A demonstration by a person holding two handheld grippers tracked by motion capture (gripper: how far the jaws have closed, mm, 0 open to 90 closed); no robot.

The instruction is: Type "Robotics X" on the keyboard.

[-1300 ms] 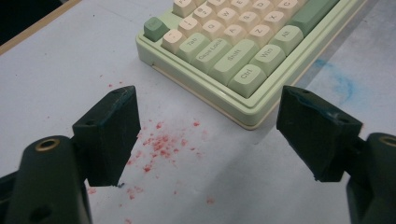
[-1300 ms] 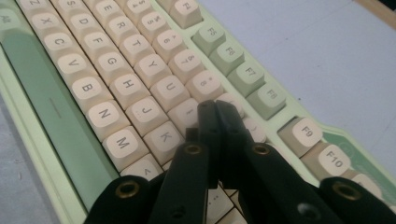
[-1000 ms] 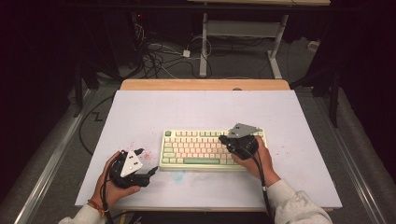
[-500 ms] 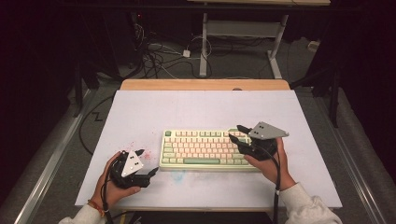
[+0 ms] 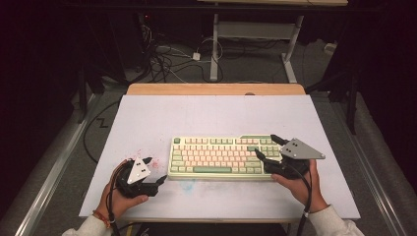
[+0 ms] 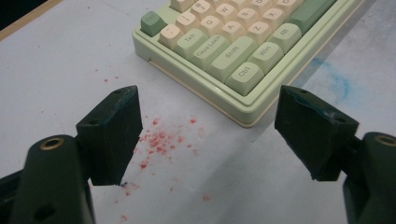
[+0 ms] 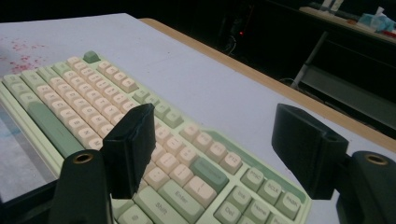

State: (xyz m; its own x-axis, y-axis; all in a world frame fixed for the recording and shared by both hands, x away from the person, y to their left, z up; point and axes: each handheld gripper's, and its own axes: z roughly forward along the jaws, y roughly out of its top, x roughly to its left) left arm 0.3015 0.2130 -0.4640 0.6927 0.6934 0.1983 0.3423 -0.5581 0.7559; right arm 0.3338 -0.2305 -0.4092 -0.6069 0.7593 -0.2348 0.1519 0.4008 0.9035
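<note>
At the left of the high view, the left gripper (image 5: 153, 170) rests low over the white table mat (image 5: 206, 118), held in the person's left hand (image 5: 115, 196) near the mat's front edge, just left of the keyboard's front-left corner. Its jaws stand wide with nothing between them; in the left gripper view they frame bare mat flecked with red specks (image 6: 161, 140), and the keyboard's corner with the Ctrl and Shift keys lies just beyond the fingertips, apart from them. The mechanical keyboard (image 5: 223, 156), pale green with cream and green keys, lies flat across the middle of the mat, its long side parallel to the front edge, with a faint blue smudge (image 5: 186, 185) just in front of it. At the right, the right gripper (image 5: 265, 147), held in the person's right hand (image 5: 300, 184), hovers over the keyboard's right end. Its jaws have just been opening and now stand wide; in the right gripper view they hang above the keys around Enter, gripping nothing.
</note>
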